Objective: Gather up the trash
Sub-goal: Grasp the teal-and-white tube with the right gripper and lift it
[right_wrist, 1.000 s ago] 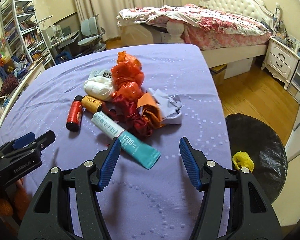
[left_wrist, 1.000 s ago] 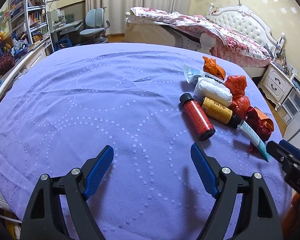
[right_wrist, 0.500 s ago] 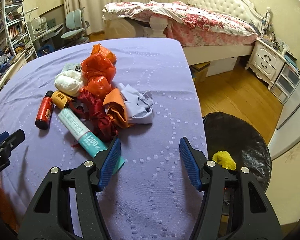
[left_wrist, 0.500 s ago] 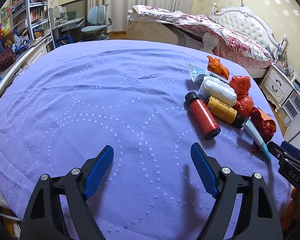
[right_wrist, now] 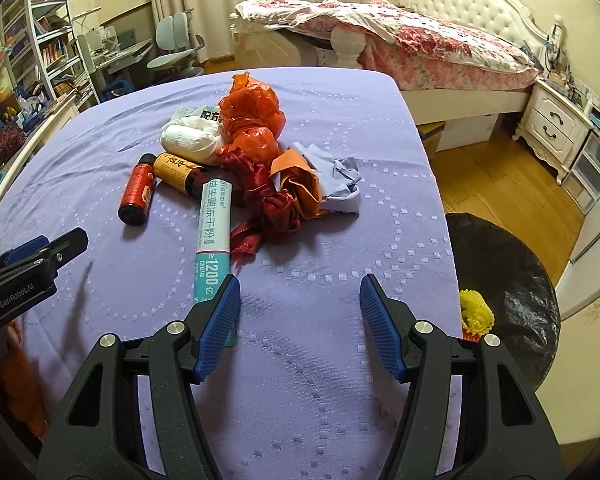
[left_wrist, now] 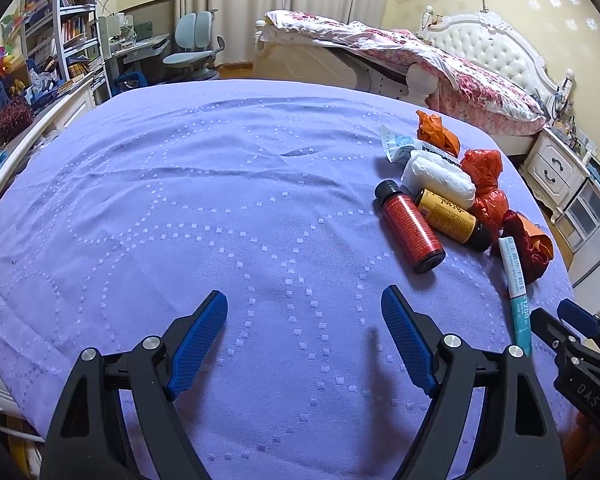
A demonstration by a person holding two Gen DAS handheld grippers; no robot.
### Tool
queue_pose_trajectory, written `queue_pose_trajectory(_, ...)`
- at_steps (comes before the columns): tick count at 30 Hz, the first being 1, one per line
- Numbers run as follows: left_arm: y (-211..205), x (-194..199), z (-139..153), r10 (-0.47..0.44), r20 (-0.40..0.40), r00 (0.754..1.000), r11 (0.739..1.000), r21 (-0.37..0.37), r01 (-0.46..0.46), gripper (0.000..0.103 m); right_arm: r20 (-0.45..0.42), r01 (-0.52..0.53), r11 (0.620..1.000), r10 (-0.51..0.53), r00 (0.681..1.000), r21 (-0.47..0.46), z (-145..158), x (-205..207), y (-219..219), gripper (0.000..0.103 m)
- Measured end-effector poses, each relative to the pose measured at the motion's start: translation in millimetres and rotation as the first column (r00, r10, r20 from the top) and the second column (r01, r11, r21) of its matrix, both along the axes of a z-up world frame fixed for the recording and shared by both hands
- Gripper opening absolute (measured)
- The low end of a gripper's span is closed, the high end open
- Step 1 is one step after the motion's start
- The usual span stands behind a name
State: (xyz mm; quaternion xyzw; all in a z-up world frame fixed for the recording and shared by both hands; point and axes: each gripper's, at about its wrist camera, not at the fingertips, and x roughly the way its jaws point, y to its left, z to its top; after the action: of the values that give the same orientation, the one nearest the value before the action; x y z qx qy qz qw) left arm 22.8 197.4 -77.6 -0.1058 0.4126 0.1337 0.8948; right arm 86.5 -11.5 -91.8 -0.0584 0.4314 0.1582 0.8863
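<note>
both my right gripper (right_wrist: pixel 300 300) and left gripper (left_wrist: pixel 304 308) gape wide and empty; that tube (right_wrist: pixel 214 232) at lower left of centre looks light, soft, best pinched mid-body.

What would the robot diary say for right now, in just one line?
left tool: open, over bare cloth | right tool: open, near tube | trash pile: untouched | bin: right of table
</note>
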Motion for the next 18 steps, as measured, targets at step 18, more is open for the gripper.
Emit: queue_pose_trajectory(18, 14, -10, 0, 0.035, 0.002, 0.999, 0.999, -0.011, -0.035, 0.079, 0.006, -0.097, 0.994, 0.097, 0.995, 0.041, 3, -19, 33, 0.03)
